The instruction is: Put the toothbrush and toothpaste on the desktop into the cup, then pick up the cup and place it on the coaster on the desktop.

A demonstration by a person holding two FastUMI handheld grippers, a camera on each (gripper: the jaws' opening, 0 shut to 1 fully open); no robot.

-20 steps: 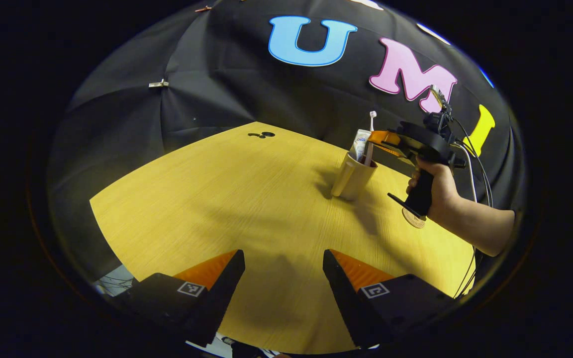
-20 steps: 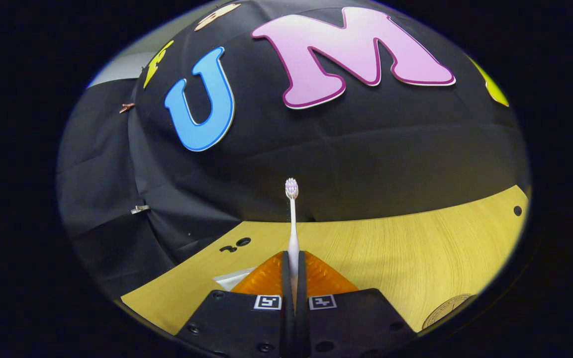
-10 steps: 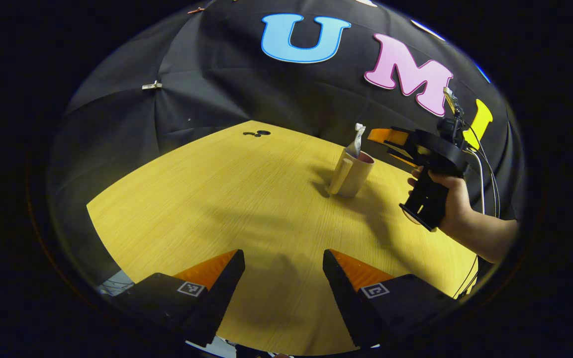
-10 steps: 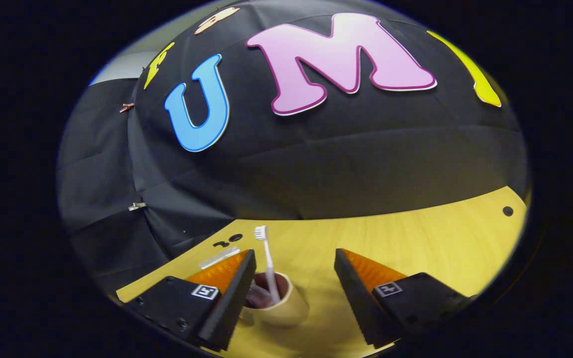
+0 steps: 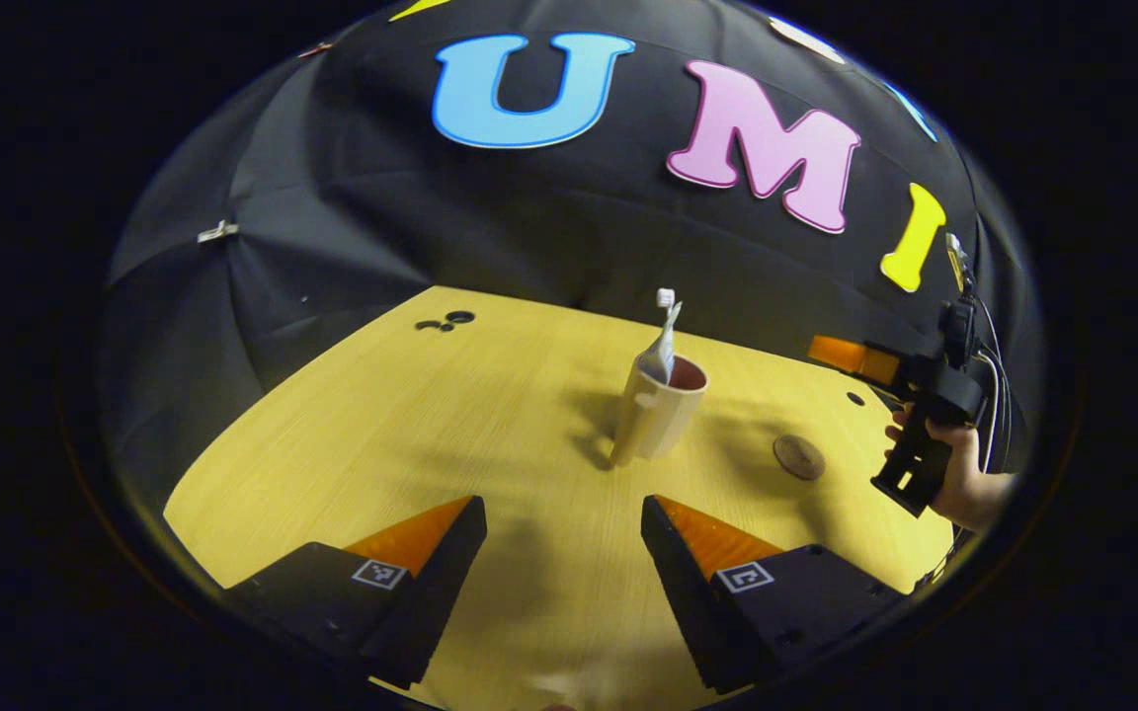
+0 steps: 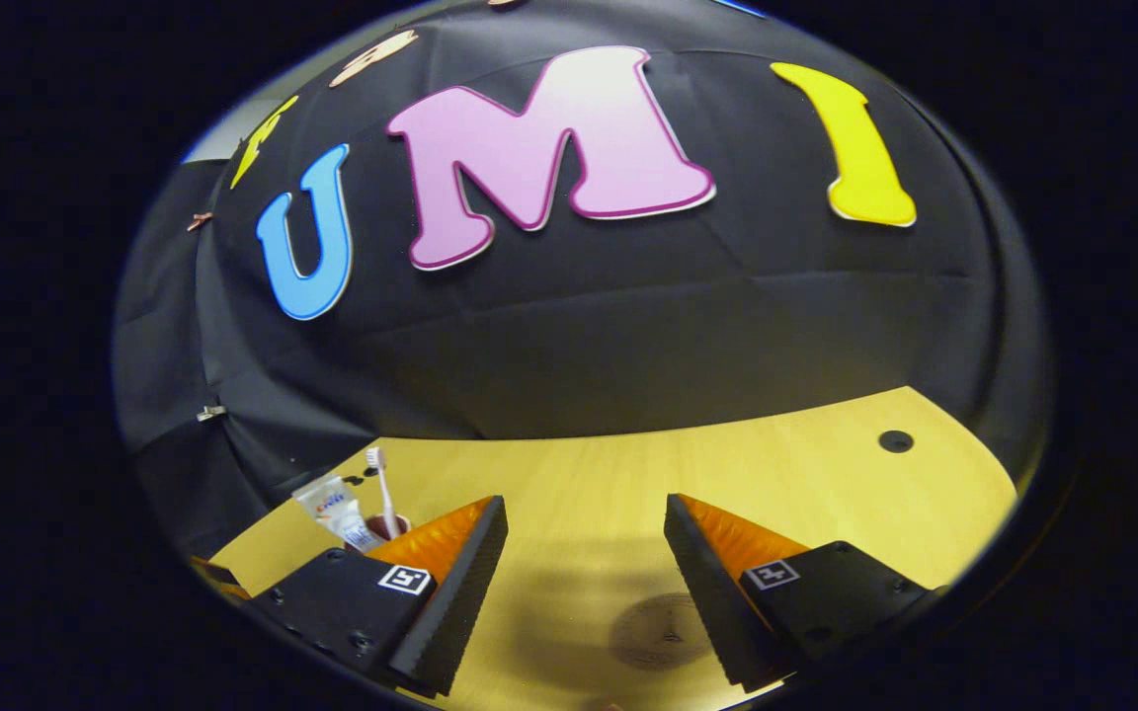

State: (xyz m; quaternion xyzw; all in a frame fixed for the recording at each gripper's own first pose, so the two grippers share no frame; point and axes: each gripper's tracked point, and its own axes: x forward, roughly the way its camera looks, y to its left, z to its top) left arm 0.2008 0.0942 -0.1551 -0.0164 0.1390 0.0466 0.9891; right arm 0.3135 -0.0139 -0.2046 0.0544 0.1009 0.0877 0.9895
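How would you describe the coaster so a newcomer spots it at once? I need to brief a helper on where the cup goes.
Start from the yellow wooden desktop. Near its middle stands a beige cup holding a toothbrush and toothpaste; the coaster lies flat beside it, towards the right hand-held gripper. It is the only low, round, brown disc there.

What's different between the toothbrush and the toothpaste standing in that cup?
The toothbrush is a thin stick with a small bristled head; the toothpaste is a wide, flat tube. The toothbrush stands nearly upright, while the toothpaste leans to one side. The toothbrush reaches slightly higher than the toothpaste. Both are pale, rest in the cup and stick out above its rim.
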